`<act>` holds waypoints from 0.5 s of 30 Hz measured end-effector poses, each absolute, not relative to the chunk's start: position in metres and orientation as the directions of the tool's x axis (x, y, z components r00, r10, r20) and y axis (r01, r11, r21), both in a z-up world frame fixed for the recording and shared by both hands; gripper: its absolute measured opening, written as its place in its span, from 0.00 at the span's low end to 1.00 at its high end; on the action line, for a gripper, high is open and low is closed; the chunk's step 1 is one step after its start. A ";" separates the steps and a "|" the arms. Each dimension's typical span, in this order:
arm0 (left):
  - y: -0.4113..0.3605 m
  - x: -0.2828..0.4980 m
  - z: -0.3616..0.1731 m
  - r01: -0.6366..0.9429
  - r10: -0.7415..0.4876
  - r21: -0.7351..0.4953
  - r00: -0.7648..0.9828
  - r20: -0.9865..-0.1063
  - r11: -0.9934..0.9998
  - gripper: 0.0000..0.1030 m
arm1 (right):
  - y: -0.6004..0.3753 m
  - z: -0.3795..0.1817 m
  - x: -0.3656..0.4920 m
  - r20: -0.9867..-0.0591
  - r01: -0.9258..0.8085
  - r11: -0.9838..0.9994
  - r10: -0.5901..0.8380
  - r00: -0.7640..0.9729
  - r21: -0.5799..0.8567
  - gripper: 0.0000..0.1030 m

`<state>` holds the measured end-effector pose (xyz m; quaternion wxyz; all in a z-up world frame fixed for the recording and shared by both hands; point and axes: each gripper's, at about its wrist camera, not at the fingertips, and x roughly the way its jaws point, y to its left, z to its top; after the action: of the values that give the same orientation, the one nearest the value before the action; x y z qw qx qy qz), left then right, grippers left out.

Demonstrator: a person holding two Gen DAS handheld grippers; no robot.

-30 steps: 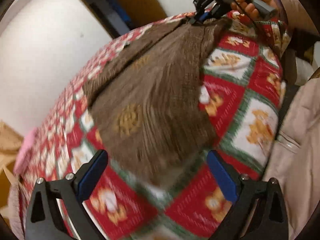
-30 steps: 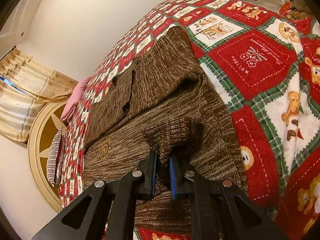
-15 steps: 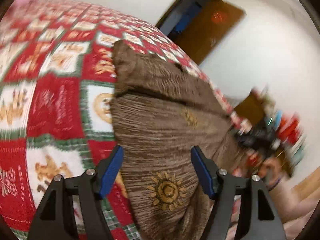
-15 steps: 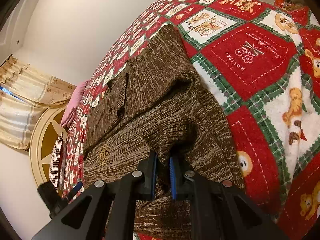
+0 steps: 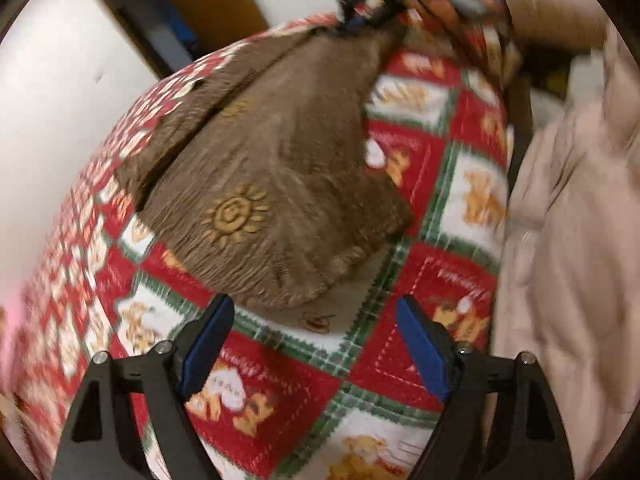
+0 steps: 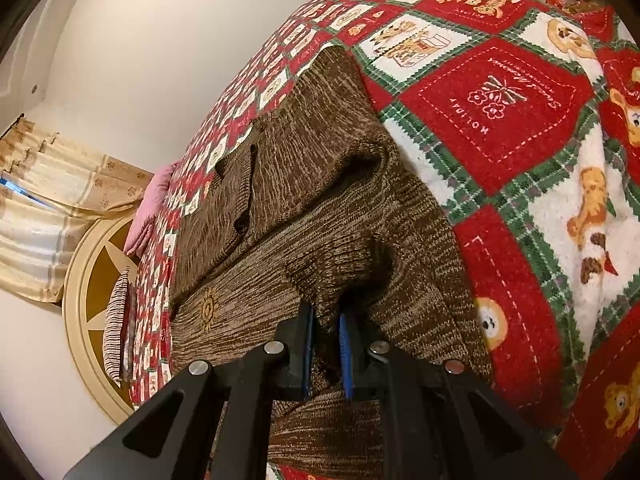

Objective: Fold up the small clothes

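Note:
A brown knit sweater (image 5: pixel 272 168) with a gold sun emblem (image 5: pixel 234 216) lies spread on a red, white and green patchwork blanket (image 5: pixel 432 292). My left gripper (image 5: pixel 316 336) is open and empty, just short of the sweater's near edge. My right gripper (image 6: pixel 326 344) is shut on a bunched fold of the sweater (image 6: pixel 320 200). In the left wrist view it shows far off (image 5: pixel 360 16), pinching the sweater's far end, held by a hand. The emblem also shows in the right wrist view (image 6: pixel 208 308).
The blanket (image 6: pixel 500 92) covers a bed. The person's beige coat (image 5: pixel 572 240) stands at the bed's right edge. A pink pillow (image 6: pixel 150 204), a round headboard (image 6: pixel 86 280) and curtains (image 6: pixel 44 208) are at the far end. A dark doorway (image 5: pixel 160 32) lies beyond.
The left gripper swung from over the sweater back to its near edge, still open. The right gripper stayed shut on the fold and barely moved.

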<state>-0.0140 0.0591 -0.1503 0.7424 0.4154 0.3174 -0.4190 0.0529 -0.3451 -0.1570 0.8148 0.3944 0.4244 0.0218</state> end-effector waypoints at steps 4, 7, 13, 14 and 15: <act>0.044 0.017 -0.147 0.881 -0.406 0.253 0.418 -0.813 0.400 0.81 | -0.345 -0.157 0.050 -0.675 0.305 0.682 0.372 0.638 0.664 0.11; 0.041 0.042 -0.135 0.869 -0.465 0.139 0.381 -0.799 0.474 0.52 | -0.348 -0.158 0.050 -0.672 0.316 0.666 0.382 0.634 0.676 0.11; 0.064 0.119 -0.138 0.660 -0.646 -0.347 0.277 -0.711 0.666 0.47 | -0.345 -0.158 0.051 -0.678 0.317 0.675 0.372 0.634 0.666 0.11; 0.069 0.128 -0.146 0.611 -0.640 -0.387 0.268 -0.720 0.691 0.43 | -0.345 -0.158 0.051 -0.677 0.318 0.673 0.372 0.635 0.668 0.11; 0.072 0.130 -0.150 0.595 -0.651 -0.411 0.264 -0.711 0.690 0.39 | -0.345 -0.158 0.051 -0.676 0.320 0.671 0.372 0.635 0.669 0.11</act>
<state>0.1303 0.0723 -0.1504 0.7945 -0.0302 0.4625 -0.3924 0.0511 -0.3454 -0.1584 0.8083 0.4055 0.4266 0.0164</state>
